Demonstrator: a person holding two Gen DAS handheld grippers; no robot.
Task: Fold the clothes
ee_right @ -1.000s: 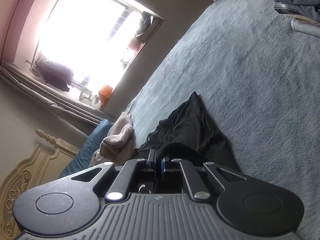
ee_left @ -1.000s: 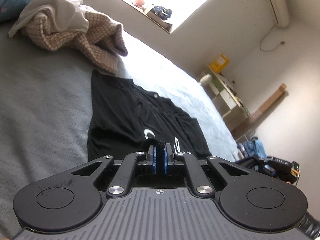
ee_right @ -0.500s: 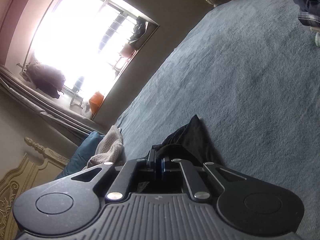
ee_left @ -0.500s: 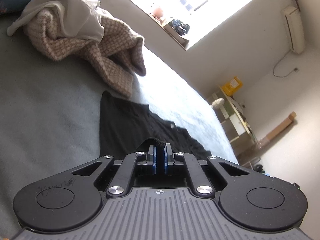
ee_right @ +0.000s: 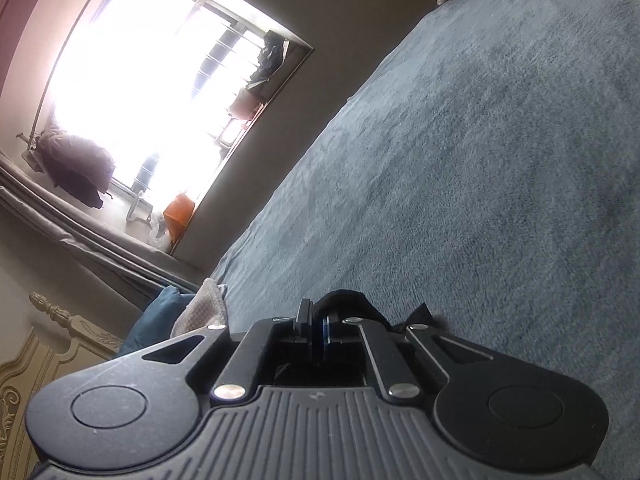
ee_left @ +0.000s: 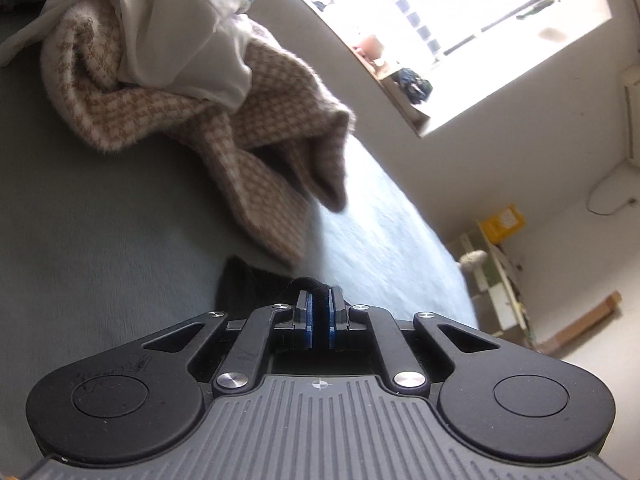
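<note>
A black T-shirt [ee_left: 244, 286] lies on the grey bed cover [ee_left: 100, 232]; only a small part shows past my left gripper [ee_left: 319, 300], which is shut on a fold of it. In the right wrist view my right gripper [ee_right: 318, 316] is shut on another bunch of the black T-shirt [ee_right: 344, 300], with a corner sticking out at the right. Most of the shirt is hidden under both gripper bodies.
A crumpled brown houndstooth garment [ee_left: 256, 120] with a white cloth [ee_left: 180, 32] on it lies just beyond the left gripper. A blue pillow [ee_right: 160, 316] and carved headboard [ee_right: 48, 352] are at the left. A bright window [ee_right: 152, 100] and shelves [ee_left: 500, 280] stand beyond the bed.
Both grippers have carried the held shirt edge forward towards the houndstooth garment. Far less of the black shirt shows now, and the houndstooth pile looms closer.
</note>
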